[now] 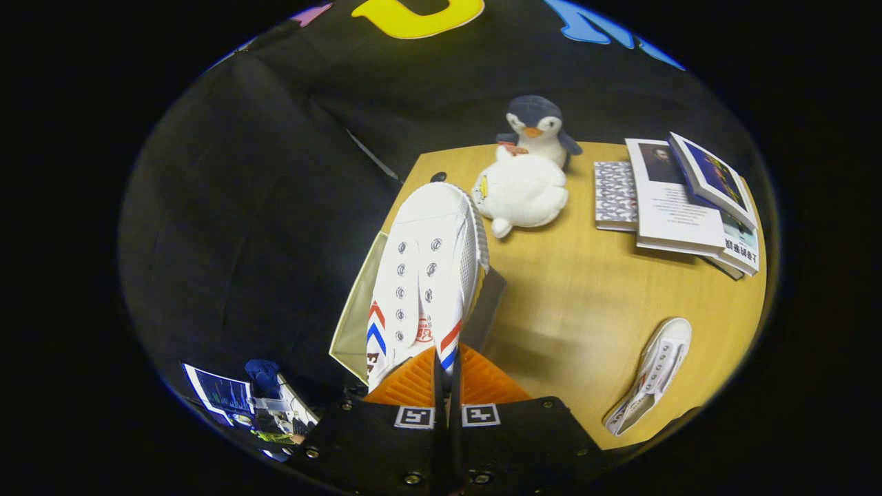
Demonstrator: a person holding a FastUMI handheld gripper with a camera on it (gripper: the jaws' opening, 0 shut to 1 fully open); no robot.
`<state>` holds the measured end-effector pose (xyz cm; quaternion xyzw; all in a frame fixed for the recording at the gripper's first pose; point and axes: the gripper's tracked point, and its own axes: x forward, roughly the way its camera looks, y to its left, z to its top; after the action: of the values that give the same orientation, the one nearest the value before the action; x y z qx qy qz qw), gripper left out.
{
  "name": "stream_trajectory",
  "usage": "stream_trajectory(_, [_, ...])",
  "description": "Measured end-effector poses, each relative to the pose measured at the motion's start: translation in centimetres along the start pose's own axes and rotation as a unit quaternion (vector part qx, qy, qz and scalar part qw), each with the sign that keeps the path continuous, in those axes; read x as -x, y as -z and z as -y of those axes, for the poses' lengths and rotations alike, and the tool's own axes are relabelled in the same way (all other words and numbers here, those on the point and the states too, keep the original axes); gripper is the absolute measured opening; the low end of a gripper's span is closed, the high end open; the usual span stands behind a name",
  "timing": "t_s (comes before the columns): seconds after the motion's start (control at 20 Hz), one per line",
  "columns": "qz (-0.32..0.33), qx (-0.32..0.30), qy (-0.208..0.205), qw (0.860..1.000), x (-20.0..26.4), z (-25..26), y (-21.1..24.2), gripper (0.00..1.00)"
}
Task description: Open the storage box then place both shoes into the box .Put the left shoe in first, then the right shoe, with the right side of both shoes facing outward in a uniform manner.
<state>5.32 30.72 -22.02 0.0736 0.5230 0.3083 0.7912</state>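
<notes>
Nearest, the gripper (446, 368) has its two fingers pressed close together, clamped on the heel edge of a white canvas lace-less sneaker with red and blue chevron stripes (424, 275). This held shoe stretches straight ahead from the fingertips, toe pointing far, its top with two rows of metal eyelets facing up. It hangs above the open pale-walled storage box with a grey inside (358, 310), which sits at the left near corner of the light wooden table (579, 303); whether the shoe touches the box I cannot tell.

To the right of the fingers, well apart from them, a second white canvas sneaker (653, 375) lies on the table near its right near edge, toe pointing far.

Beyond the held shoe's toe, just to its right, a white plush toy (521, 193) lies on the table, and behind it stands a grey and white plush penguin with an orange beak (537, 127). Far right, a spread of books and booklets (679, 200) rests overlapping on the table.

Near left, below table level, a lit screen (220, 394) and some clutter show, too small to tell more
</notes>
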Motion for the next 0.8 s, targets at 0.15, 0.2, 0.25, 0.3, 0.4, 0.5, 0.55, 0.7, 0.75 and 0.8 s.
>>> stream_trajectory(0.15, [-0.026,0.023,-0.004,0.999,-3.8,-3.0,-0.3,0.0])
stream_trajectory(0.2, [-0.038,0.031,-0.002,0.999,-5.9,-3.1,-0.2,0.0])
stream_trajectory(0.25, [-0.05,0.037,0.002,0.998,-7.4,-3.7,0.2,0.0])
stream_trajectory(0.3, [-0.062,0.044,0.006,0.997,-8.8,-4.0,0.7,0.0])
stream_trajectory(0.4, [-0.085,0.052,0.022,0.995,-11.6,-4.1,1.7,0.0])
stream_trajectory(0.5, [-0.108,0.053,0.045,0.992,-13.9,-3.5,2.8,0.0])
stream_trajectory(0.55, [-0.119,0.053,0.059,0.99,-14.9,-2.9,3.3,0.01])
stream_trajectory(0.7, [-0.148,0.054,0.091,0.983,-17.3,-1.6,4.6,0.0])
stream_trajectory(0.75, [-0.158,0.055,0.098,0.981,-18.0,-1.2,4.9,0.0])
stream_trajectory(0.8, [-0.169,0.057,0.107,0.978,-18.9,-1.0,5.4,0.01])
